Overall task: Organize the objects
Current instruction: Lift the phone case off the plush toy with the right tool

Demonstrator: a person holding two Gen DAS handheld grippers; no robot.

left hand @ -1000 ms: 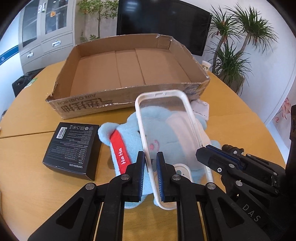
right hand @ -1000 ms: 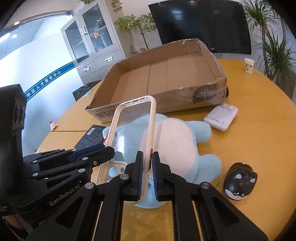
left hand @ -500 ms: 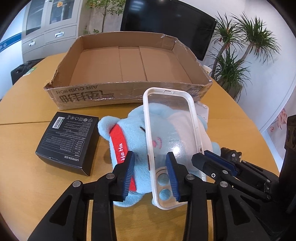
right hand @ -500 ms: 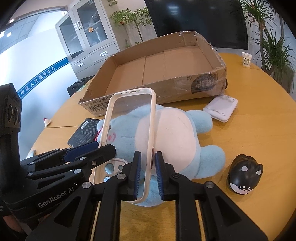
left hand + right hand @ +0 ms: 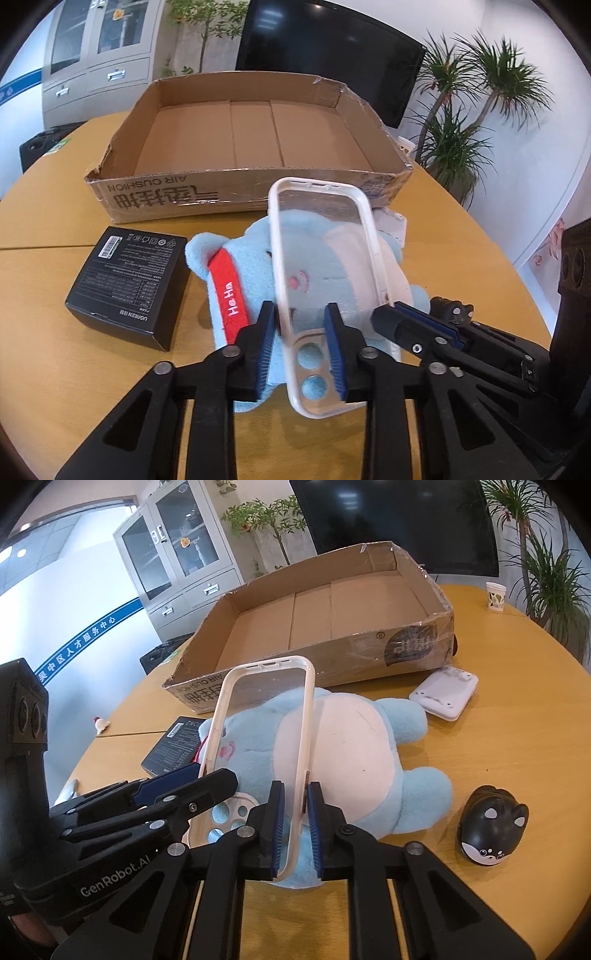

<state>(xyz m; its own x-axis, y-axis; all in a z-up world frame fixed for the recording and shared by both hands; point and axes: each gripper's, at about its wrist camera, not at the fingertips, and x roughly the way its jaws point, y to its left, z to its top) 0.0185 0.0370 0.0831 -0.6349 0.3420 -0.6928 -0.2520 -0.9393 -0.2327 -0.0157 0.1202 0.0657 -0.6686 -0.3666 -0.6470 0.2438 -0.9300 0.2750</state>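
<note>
A clear phone case with a white rim [image 5: 325,266] is held in the air over a blue plush toy [image 5: 236,273]. My right gripper [image 5: 295,808] is shut on the case's right rim [image 5: 304,753]. My left gripper [image 5: 301,325] is open, its jaws apart on either side of the case's left rim, not pinching it. The plush [image 5: 351,746] lies on the wooden table [image 5: 517,738]. An empty cardboard box [image 5: 251,136] stands behind it and also shows in the right wrist view [image 5: 332,616].
A black product box [image 5: 125,288] lies left of the plush. A white device [image 5: 445,696] and a black mouse-shaped toy [image 5: 489,825] lie to the right. A paper cup [image 5: 495,596] stands far right. Plants and a cabinet are behind the table.
My left gripper has opened and let go of the case's left rim. My right gripper keeps its hold on the right rim. Both have lifted slightly toward the box.
</note>
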